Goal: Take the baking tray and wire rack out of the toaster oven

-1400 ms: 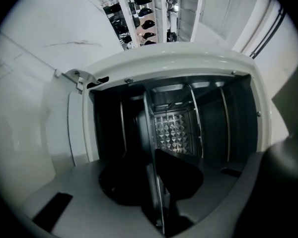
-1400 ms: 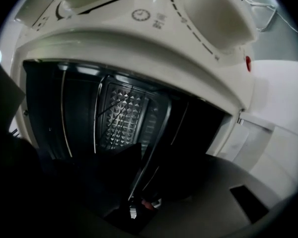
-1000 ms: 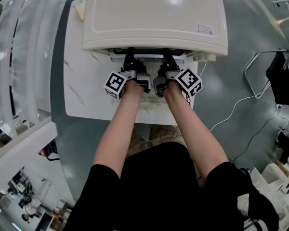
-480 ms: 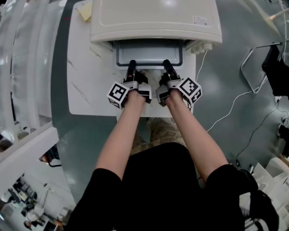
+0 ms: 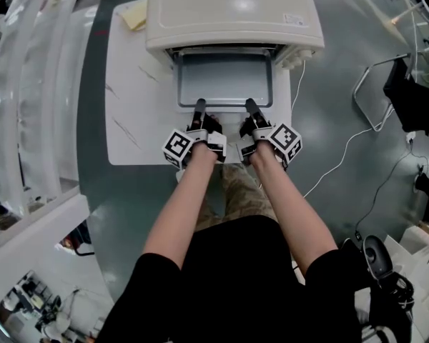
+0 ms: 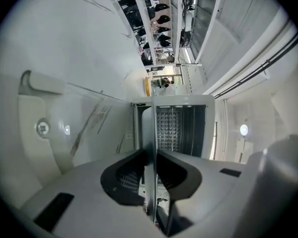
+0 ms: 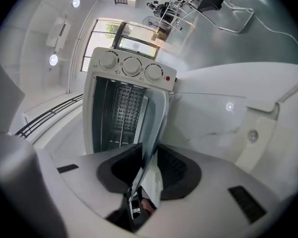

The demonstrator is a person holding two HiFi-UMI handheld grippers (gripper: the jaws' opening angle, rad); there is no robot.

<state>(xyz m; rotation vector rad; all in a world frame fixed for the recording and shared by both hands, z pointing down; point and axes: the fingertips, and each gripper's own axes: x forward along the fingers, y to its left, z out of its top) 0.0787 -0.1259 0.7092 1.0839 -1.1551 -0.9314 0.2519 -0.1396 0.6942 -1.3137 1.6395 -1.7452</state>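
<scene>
Baking tray rim within left hand-held gripper, right hand-held gripper

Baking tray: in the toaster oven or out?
Mostly out: baking tray juts from the toaster oven, far edge at its mouth; left tool and right tool clamp its near rim.

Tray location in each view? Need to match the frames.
Head view: tray top centre, partly out of the oven.
Left gripper view: centre, edge-on, upright between the jaws.
Right gripper view: centre, edge-on, tilted between the jaws.
Landmark: the oven, just beyond the tray in every view.
</scene>
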